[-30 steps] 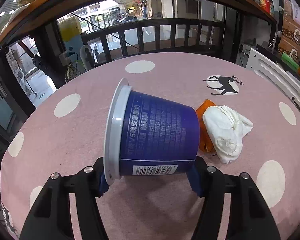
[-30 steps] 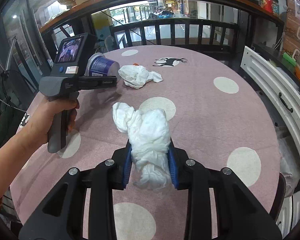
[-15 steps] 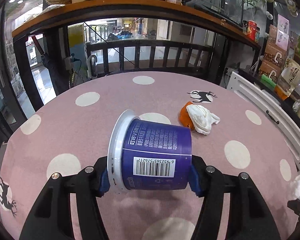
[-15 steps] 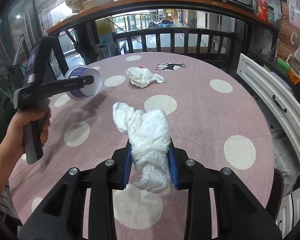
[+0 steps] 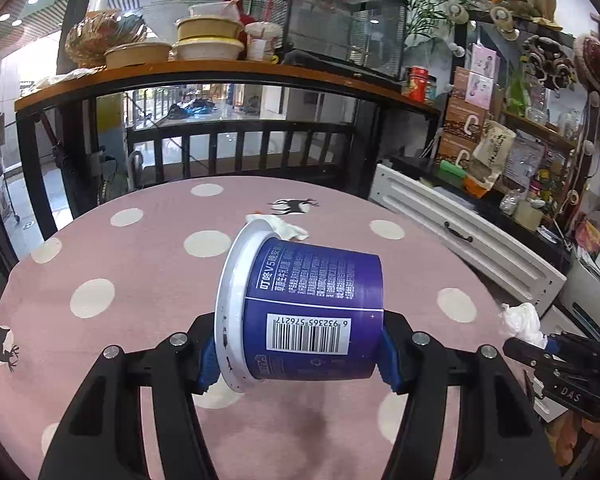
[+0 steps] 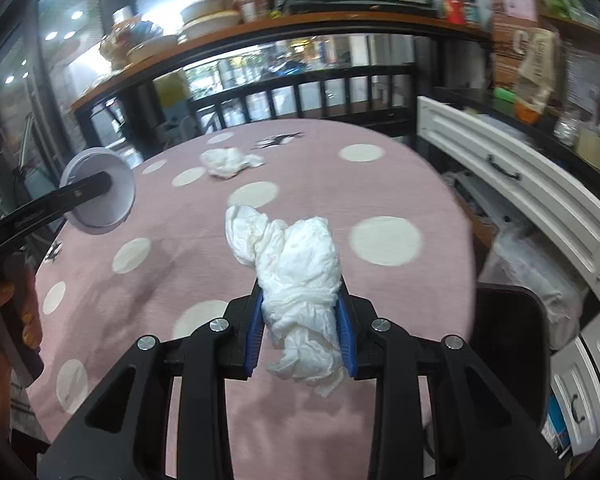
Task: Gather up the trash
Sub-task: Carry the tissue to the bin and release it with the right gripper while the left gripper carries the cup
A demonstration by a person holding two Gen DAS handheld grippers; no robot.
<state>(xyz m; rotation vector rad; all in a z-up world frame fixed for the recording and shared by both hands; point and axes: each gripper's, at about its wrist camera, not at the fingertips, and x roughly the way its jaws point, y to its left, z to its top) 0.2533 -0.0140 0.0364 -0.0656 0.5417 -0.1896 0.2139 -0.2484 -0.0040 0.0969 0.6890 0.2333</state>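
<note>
Two pieces of trash ride clear above the pink table, presumably for carrying off: the left gripper clamps the blue cup sideways, rim to base, the right gripper pinches a tissue wad, another crumpled tissue remaining behind

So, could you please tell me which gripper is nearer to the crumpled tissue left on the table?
Left, though only slightly. The left gripper, holding the cup, is nearer the tissue; the right gripper is farther back.
</note>
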